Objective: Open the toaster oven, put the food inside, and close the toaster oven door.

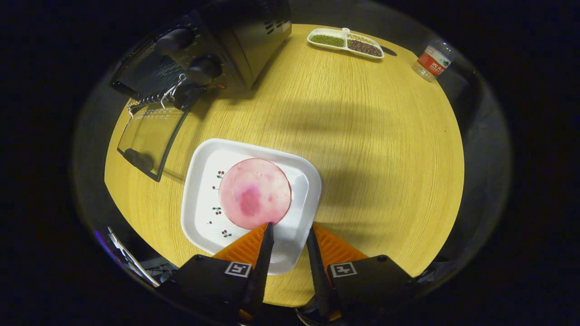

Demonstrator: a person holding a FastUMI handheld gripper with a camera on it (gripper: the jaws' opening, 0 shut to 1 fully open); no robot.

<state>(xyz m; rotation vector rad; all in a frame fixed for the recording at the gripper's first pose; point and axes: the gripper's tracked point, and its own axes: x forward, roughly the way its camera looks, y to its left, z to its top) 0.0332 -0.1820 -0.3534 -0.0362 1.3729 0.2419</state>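
Observation:
A round pink slice of food (254,193) lies on a white square plate (199,181) with small cherry prints, on the round wooden table (371,149). My gripper (290,226) hovers over the plate's near corner, open, with nothing between its fingers. The left fingertip (268,231) is at the slice's near edge; I cannot tell if it touches. The black toaster oven (213,50) stands beyond the plate to the left. Its glass door (149,136) is folded down flat onto the table, and a wire rack (158,97) shows at the opening.
A white divided dish (345,43) of beans sits at the table's far side. A plastic water bottle (433,59) with a red label stands to its right. The table's curved edge runs close behind the fingers.

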